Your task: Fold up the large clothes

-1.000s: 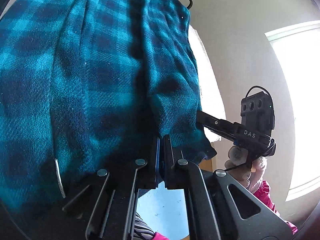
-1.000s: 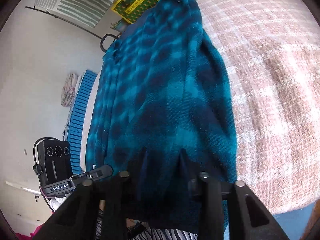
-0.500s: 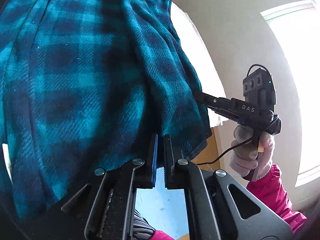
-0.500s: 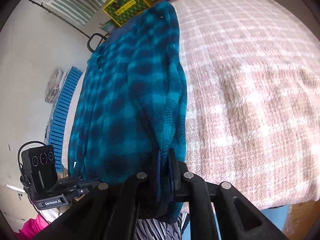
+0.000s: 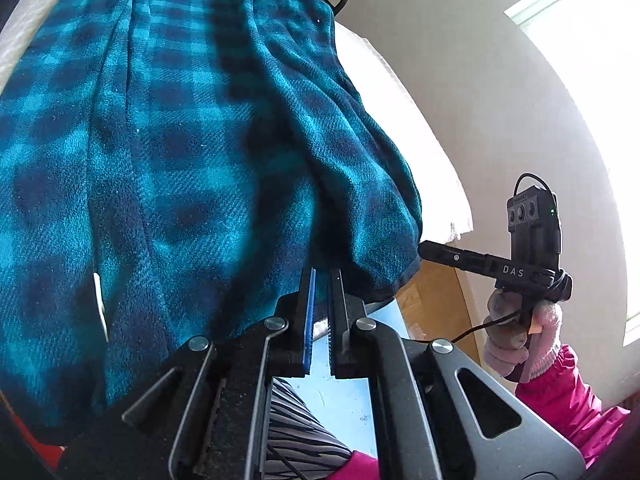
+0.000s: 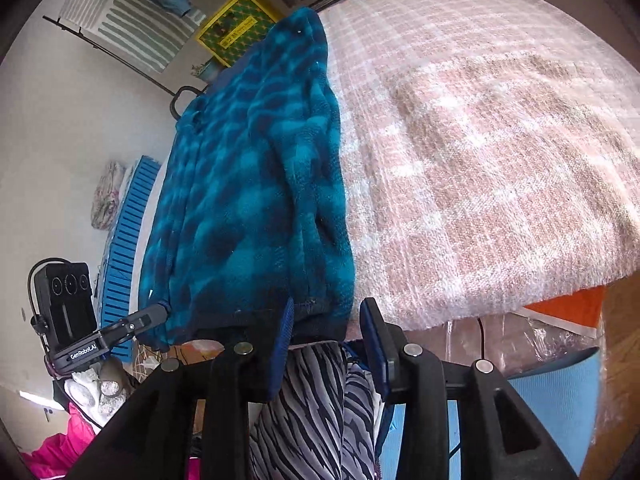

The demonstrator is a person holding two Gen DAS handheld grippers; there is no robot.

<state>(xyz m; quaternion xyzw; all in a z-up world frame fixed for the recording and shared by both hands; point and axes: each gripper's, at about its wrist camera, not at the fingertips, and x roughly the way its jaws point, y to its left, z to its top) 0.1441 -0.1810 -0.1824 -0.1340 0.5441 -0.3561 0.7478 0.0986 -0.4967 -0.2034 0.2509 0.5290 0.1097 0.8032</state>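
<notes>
A teal and navy plaid fleece garment (image 5: 200,152) lies folded lengthwise on the bed, its hem at the near edge; it also shows in the right wrist view (image 6: 256,208). My left gripper (image 5: 322,280) is shut on the hem's edge, its pads nearly together. It appears in the right wrist view (image 6: 160,314) at the garment's left corner. My right gripper (image 6: 326,312) is open, its fingers just off the hem with nothing between them. It shows in the left wrist view (image 5: 424,250) at the garment's right corner.
A pink and beige checked blanket (image 6: 480,140) covers the bed to the right of the garment. A blue slatted crate (image 6: 124,248) and a yellow box (image 6: 236,28) stand beyond. A bright window (image 5: 600,80) is at the right.
My right gripper has opened and let go of the garment, which now lies down on the bed. The left gripper stays closed on the hem.
</notes>
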